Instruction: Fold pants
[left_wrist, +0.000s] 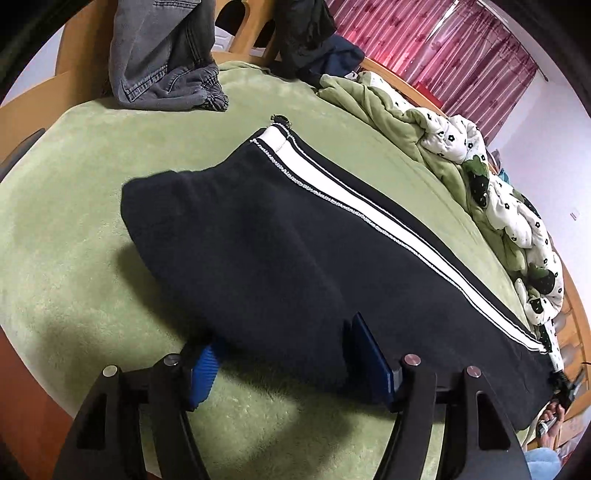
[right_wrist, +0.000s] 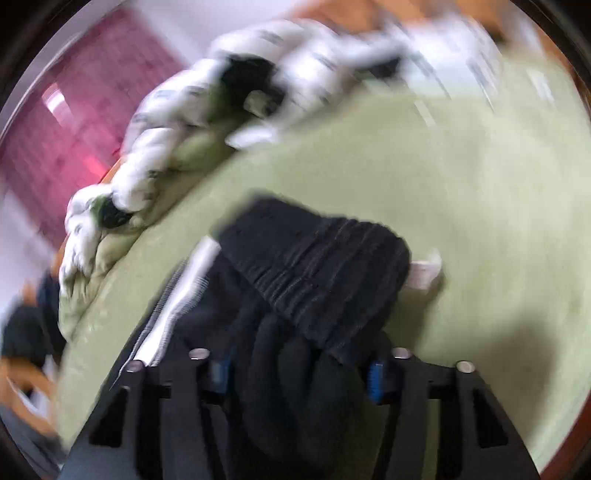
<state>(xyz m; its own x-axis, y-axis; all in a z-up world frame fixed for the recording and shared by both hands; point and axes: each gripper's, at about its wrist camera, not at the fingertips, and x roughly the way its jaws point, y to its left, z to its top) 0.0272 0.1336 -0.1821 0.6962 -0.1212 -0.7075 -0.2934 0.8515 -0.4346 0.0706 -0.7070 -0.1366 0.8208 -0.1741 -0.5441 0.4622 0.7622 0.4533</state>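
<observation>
Pants (left_wrist: 295, 236) are laid lengthwise across both grippers; left gripper (left_wrist: 280, 363) released astride hem, right gripper (right_wrist: 299, 365) grip unclear, blurred.

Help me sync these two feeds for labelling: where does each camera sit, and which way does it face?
Left wrist: rides the left tongs, angled down across the black pants toward jeans and a curtain; both blue pads show, standing apart.
Right wrist: rides the right tongs, angled down at the pants' waistband; blurred, fabric bunched between its fingers.
Shared: pants, green blanket, floral quilt, curtain.
</observation>
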